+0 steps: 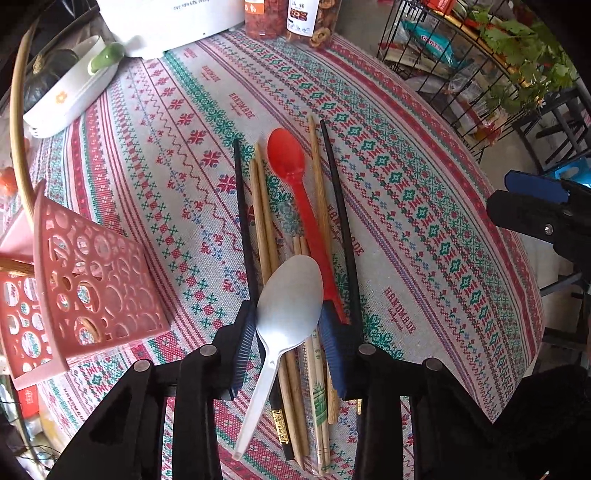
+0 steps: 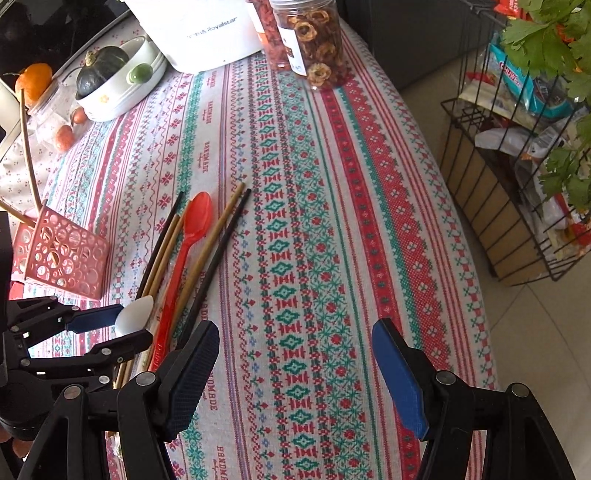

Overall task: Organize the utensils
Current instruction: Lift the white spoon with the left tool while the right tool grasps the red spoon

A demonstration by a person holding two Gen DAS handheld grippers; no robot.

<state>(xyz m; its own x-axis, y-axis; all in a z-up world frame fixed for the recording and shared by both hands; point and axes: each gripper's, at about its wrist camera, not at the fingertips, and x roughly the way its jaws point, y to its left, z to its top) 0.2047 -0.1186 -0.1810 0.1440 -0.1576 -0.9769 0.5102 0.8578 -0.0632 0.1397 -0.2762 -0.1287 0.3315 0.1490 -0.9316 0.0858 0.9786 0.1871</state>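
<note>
My left gripper [image 1: 288, 325] is shut on the bowl of a white plastic spoon [image 1: 286, 295], its handle pointing down toward the camera; the spoon also shows in the right wrist view [image 2: 133, 314]. Under it on the patterned tablecloth lie a red spoon [image 1: 295, 177], several wooden chopsticks [image 1: 264, 221] and black chopsticks [image 1: 341, 221]. A pink perforated utensil holder [image 1: 88, 273] lies tipped on its side to the left, with a wooden stick in it. My right gripper [image 2: 295, 354] is open and empty above the cloth, right of the pile [image 2: 192, 251].
A white dish [image 2: 122, 96] with a dark squash and green object sits at the far left. A white appliance [image 2: 207, 33] and jars of dried fruit [image 2: 314, 44] stand at the back. A wire rack [image 2: 517, 184] with packets stands beyond the table's right edge.
</note>
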